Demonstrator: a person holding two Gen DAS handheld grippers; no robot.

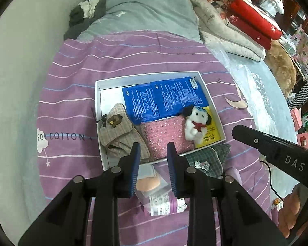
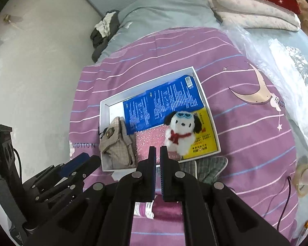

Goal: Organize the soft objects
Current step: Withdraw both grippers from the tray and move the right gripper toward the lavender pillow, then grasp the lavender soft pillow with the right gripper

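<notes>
Left gripper: I have its jaws partly apart and nothing between them; it hangs over the near edge of the box.
Right gripper: my jaws here are pressed together on nothing, pointing down at the box.
White box: it sits on the purple striped bedspread and already carries most of the soft things.
In the box: blue packs at the far side, a plaid cloth pouch at the left, a pink sparkly pad in the middle, a plush dog lying on a yellow packet.
Still outside: a clear bag with a peach puff just under my left jaws, and a green plaid pouch touching the box's near wall.
Handling, clear bag: I judge it very light, the film slippery, the puff squashy; I would pinch the film at an upper corner, not the puff.
Handling, green pouch: limp cloth, it will sag; I would take a bunched fold near its middle.
Hard to see: the bag's lower part is cut by my own fingers; its label is unreadable; a purple-and-white item below it I cannot identify.
Cut off: the green pouch's near side hides behind the right gripper.
</notes>
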